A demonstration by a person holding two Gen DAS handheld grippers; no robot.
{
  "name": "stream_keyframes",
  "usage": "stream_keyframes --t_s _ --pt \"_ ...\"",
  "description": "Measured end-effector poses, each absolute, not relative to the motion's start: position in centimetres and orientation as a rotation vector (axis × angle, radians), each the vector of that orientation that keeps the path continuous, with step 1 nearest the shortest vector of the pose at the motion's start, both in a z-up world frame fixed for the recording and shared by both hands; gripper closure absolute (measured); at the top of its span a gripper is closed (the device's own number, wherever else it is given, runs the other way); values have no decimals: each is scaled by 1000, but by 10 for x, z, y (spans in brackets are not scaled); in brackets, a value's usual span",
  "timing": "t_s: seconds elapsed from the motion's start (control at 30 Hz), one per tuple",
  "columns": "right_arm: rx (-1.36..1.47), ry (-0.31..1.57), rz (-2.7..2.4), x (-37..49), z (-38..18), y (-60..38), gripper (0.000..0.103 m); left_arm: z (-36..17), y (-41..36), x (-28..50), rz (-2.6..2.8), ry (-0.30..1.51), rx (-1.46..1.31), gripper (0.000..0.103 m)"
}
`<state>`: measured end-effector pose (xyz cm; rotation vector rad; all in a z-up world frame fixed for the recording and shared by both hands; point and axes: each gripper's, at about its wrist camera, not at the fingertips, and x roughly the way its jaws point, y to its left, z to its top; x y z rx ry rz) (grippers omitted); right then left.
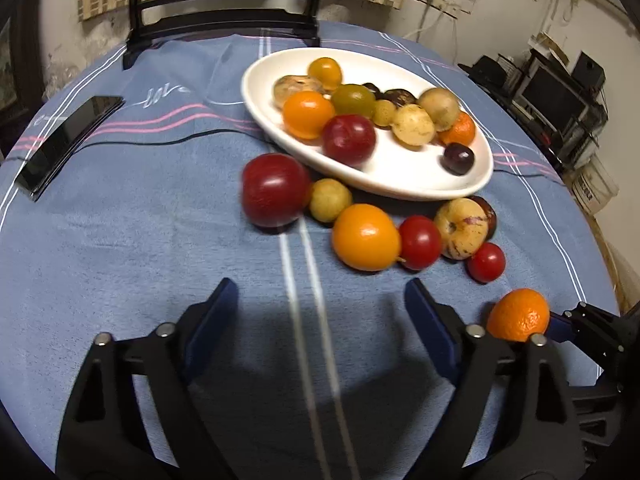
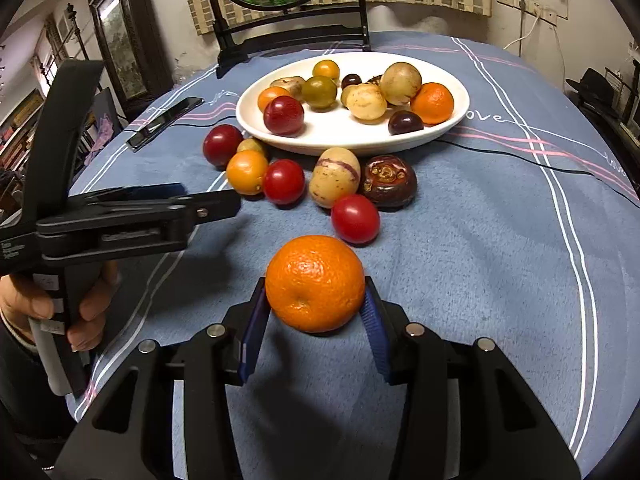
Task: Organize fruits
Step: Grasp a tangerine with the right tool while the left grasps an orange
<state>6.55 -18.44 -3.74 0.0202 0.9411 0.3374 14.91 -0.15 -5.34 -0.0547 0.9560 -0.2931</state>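
Observation:
A white oval plate [image 1: 404, 189] [image 2: 352, 145] holds several fruits at the back of the blue tablecloth. In front of it lie loose fruits: a big red plum [image 1: 274, 190], an orange-yellow fruit [image 1: 366, 238], a red tomato [image 1: 420, 242], a striped pale melon [image 2: 334, 176], a dark brown fruit [image 2: 389, 180] and a small red tomato [image 2: 355, 218]. My right gripper [image 2: 315, 294] is shut on a mandarin [image 2: 316, 282] [image 1: 518, 314] just above the cloth. My left gripper [image 1: 320, 292] [image 2: 212, 198] stands open over bare cloth, nothing between its fingers, left of the mandarin.
A black phone [image 1: 68, 140] [image 2: 164, 122] lies at the far left with a black cable [image 2: 520, 156] running across the cloth behind the plate. A dark mirror stand [image 2: 288, 20] rises at the table's back edge. A hand [image 2: 92, 312] holds the left gripper's handle.

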Motion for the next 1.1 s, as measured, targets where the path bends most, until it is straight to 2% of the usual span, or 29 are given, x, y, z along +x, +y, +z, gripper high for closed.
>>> stream_keyframes --t_s 0.07,0.13,0.3,0.37,0.63,1.07,1.1 --pt "21 937 342 63 -37 -187 57 -54 -9 149 -274 962 -20 23" --pt "27 935 348 61 -36 -190 57 -54 -13 150 -248 961 -4 30" --pt "58 919 349 54 -35 -204 57 -54 -24 155 -207 965 37 31" --pt "67 915 348 53 -34 -208 57 -53 -32 156 -203 965 70 35" --pt "98 902 342 49 -33 -225 57 -52 -52 166 -220 963 119 64" --pt "90 885 345 44 -27 -222 57 -34 -31 143 -243 923 62 68" --pt "87 882 343 44 -25 -222 57 -29 -29 139 -249 909 61 80"
